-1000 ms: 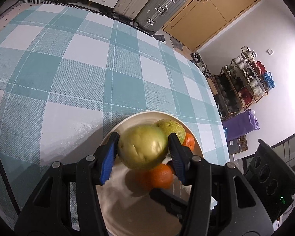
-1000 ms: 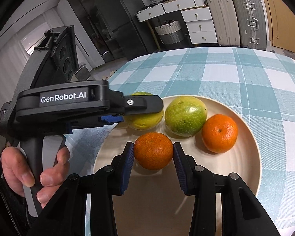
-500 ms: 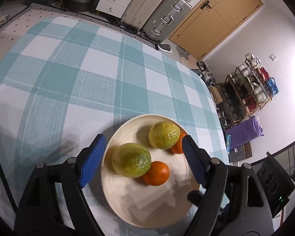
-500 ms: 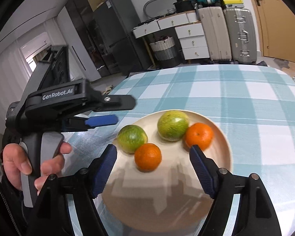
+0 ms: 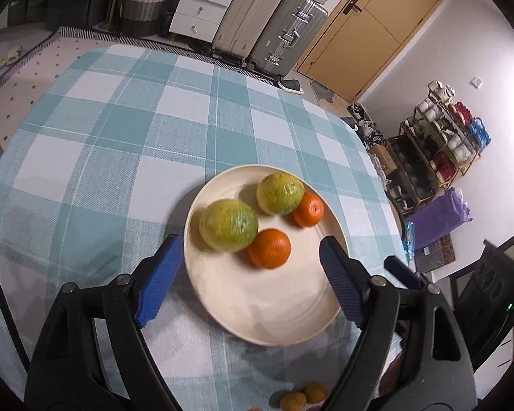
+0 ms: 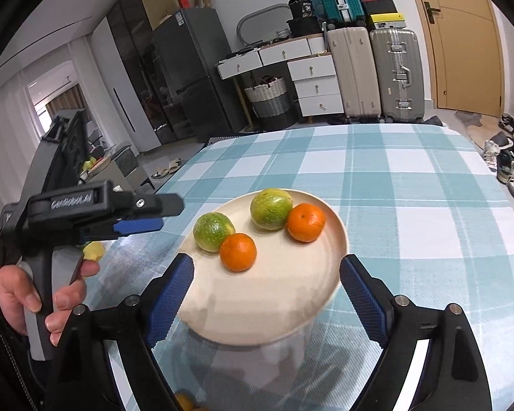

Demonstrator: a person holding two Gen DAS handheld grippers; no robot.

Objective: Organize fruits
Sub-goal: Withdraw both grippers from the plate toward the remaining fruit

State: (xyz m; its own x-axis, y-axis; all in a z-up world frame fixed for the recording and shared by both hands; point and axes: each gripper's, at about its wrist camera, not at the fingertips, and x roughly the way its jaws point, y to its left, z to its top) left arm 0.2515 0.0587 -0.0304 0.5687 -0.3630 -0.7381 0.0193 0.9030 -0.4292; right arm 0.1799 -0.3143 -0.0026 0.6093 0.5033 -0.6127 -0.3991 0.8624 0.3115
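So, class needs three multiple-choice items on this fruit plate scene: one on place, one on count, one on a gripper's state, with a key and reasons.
1. Where do the four fruits lie?
A. on the plate
B. on the bare cloth
C. in a basket

2. How many orange-coloured fruits are on the plate?
A. one
B. two
C. three

3. What is the left gripper holding?
A. a green fruit
B. an orange
C. nothing

Key: A, all four sit on the plate; B, the near orange and far orange beside two green fruits; C, the left gripper is open, nothing between its pads.

suitcases (image 6: 373,75), wooden door (image 5: 370,30), fridge (image 6: 192,72)
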